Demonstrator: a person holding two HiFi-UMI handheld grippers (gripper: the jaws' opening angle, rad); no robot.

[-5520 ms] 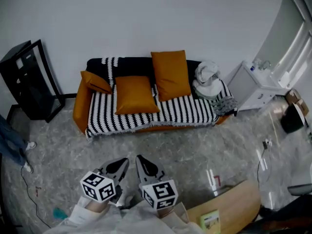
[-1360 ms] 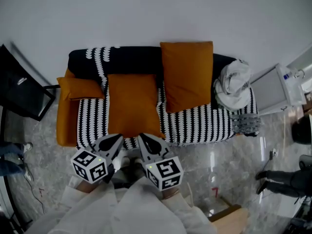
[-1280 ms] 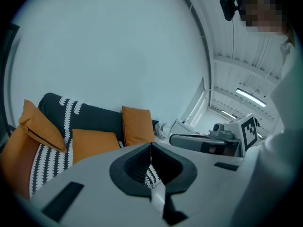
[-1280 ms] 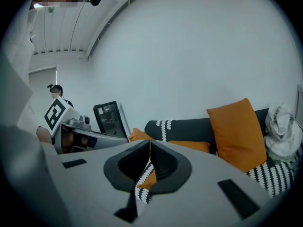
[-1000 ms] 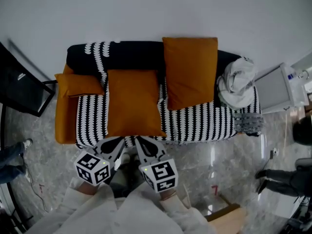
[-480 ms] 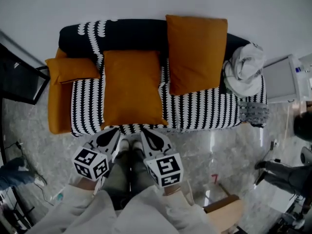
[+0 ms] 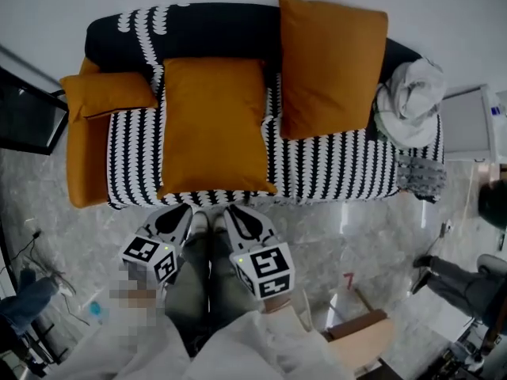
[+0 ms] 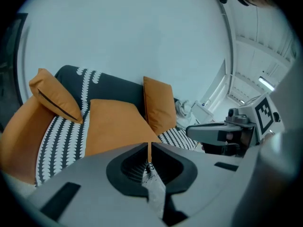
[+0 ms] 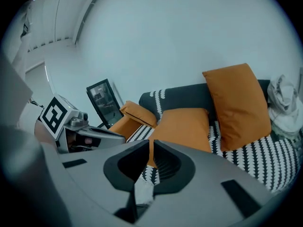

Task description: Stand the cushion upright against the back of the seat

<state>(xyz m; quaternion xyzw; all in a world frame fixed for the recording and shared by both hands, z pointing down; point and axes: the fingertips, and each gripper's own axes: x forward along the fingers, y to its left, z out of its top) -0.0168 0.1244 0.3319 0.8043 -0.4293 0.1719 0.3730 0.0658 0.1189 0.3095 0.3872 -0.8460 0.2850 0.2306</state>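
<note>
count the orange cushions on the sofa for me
3. The flat cushion lies on the striped seat, the upright cushion leans on the backrest to its right, and the small cushion rests at the left armrest. None looks hidden.

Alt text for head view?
A square orange cushion lies flat on a black-and-white striped sofa throw; a second orange cushion leans upright on the dark backrest. Left gripper and right gripper, both shut, point at its front edge.

We saw a plain orange cushion (image 7: 212, 129) at the centre, a second orange cushion (image 7: 333, 66) at one o'clock and a small orange cushion (image 7: 107, 93) at ten, on an orange sofa (image 7: 85, 165) under a black-and-white scallop-striped throw (image 7: 341, 169), with grey marbled floor (image 7: 380, 228) at four.
</note>
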